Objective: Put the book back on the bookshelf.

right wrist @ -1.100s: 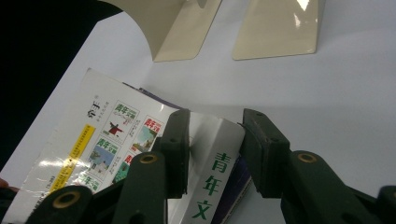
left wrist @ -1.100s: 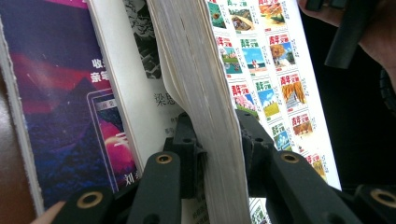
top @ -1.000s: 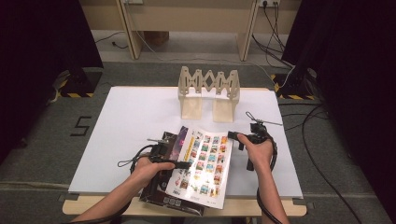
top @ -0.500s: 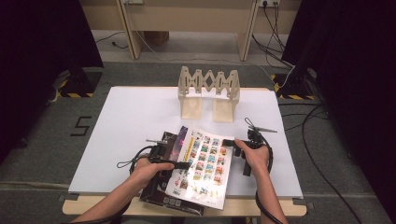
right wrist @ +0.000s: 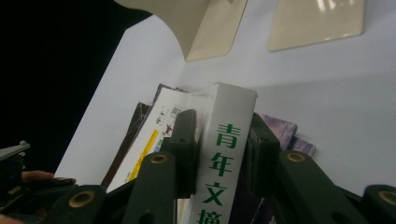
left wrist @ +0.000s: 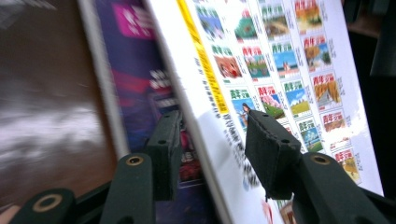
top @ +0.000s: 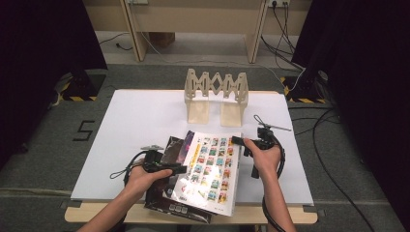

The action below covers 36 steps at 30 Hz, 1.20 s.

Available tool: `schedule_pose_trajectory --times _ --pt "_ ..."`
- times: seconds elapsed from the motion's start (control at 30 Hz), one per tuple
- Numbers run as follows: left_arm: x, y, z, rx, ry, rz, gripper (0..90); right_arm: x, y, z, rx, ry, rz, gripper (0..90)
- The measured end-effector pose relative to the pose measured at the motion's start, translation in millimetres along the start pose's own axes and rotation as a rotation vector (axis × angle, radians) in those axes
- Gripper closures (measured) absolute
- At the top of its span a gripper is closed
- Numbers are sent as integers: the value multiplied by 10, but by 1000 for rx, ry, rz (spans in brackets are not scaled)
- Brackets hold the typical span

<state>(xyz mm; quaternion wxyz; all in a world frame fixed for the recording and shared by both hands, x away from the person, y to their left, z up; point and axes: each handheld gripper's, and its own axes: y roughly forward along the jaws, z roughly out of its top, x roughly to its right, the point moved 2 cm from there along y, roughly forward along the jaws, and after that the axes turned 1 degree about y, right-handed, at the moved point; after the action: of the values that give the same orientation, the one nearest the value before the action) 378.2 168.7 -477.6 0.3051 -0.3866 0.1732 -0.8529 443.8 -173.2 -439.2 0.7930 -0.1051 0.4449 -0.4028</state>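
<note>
The right gripper's (right wrist: 219, 149) jaws have just been closing and now clamp the spine of the white book (top: 212, 169), while the left gripper's (left wrist: 210, 154) jaws have just been opening and stand apart astride its edge, the pads clear. The book has tilted up since a second ago, off the dark magazines (top: 167, 203) near the table's (top: 135, 121) front edge. Judging by this, it goes next to the wooden rack (top: 216, 94)

The high view looks forward and down over the white rectangular table (top: 145, 121). Each gripper view looks along its jaws, very close to the thick white-covered magazine (top: 212, 169) (left wrist: 289, 70) (right wrist: 224, 154), which all three views share.
</note>
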Motion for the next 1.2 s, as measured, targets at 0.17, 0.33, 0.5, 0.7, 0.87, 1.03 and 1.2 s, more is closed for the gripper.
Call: schedule_pose_trajectory --times 0.17,0.33,0.5,0.7,0.87,1.03,1.2 --pt "-53 -167 -47 40 1 11 526 -11 19 -8 3 -63 -56 673" --pt "-100 -181 -103 46 -19 8 526 -2 56 2 -9 -63 -42 685" --pt "-121 -218 -110 56 -7 24 527 -68 43 61 -7 -10 20 714" --pt "-167 -317 -110 86 -16 46 528 -261 -10 126 42 -38 46 732" --pt "-191 -350 -97 98 -19 48 531 -364 -48 169 52 -72 18 737" --pt "-205 -359 -87 102 -21 51 532 -448 -107 226 73 -113 -1 738" --pt "-211 -377 -76 111 -12 70 522 -569 -202 291 110 -162 -37 739"
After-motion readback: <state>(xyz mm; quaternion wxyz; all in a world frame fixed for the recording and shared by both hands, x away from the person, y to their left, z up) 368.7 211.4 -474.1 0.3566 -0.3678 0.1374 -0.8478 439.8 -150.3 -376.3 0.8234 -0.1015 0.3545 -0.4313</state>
